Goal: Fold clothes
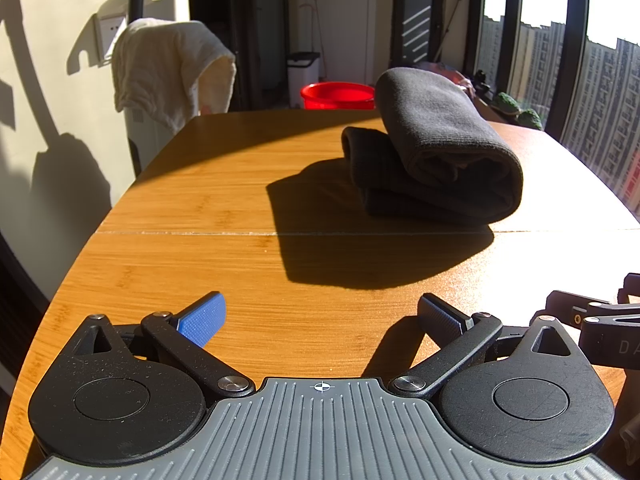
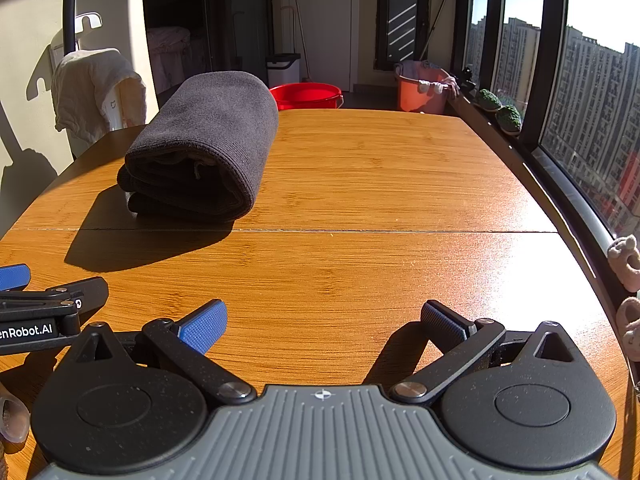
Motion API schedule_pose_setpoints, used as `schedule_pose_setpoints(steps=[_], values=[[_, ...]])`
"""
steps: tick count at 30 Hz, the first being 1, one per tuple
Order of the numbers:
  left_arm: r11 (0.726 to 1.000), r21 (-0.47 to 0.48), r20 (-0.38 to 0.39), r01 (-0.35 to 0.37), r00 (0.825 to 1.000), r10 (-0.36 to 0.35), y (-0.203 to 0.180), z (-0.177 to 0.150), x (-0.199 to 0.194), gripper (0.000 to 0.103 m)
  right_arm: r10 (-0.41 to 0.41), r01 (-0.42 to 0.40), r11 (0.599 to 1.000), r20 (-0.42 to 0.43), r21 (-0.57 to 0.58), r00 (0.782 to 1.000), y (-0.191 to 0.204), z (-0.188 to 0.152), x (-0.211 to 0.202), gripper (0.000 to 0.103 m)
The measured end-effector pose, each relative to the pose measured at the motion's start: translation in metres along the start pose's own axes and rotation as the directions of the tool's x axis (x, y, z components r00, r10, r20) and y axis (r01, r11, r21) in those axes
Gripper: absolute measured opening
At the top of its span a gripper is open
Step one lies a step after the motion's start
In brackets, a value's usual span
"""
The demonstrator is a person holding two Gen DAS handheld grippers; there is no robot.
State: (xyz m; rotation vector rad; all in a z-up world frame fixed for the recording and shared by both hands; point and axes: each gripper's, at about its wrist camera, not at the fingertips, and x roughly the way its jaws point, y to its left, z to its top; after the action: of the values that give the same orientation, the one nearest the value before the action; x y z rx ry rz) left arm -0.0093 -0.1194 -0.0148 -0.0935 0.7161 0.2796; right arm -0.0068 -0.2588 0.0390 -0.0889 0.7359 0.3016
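Observation:
A dark grey garment (image 1: pixel 436 152) lies folded in a thick bundle on the wooden table (image 1: pixel 224 200), ahead and right of my left gripper (image 1: pixel 322 316). In the right wrist view the same folded garment (image 2: pixel 204 148) sits ahead to the left of my right gripper (image 2: pixel 324 320). Both grippers are open, with nothing between their fingers, low over the near part of the table (image 2: pixel 380 184) and well short of the bundle. They are side by side: the right gripper's body (image 1: pixel 600 324) shows at the left view's right edge.
A white cloth (image 1: pixel 168 68) hangs over a white appliance beyond the table's far left corner. A red basin (image 2: pixel 308 95) and an orange bucket (image 2: pixel 420 88) with laundry stand on the floor behind the table. Windows run along the right side.

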Motion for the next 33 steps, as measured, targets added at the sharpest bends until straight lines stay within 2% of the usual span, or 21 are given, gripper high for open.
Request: schedule_pose_setpoints(steps=[33], values=[[1.000, -0.001, 0.000, 0.001, 1.000, -0.001, 0.0000, -0.0001, -0.0001, 0.103, 0.003, -0.003, 1.000, 0.000, -0.003, 1.000, 0.0040, 0.0005, 0.0009, 0.103]])
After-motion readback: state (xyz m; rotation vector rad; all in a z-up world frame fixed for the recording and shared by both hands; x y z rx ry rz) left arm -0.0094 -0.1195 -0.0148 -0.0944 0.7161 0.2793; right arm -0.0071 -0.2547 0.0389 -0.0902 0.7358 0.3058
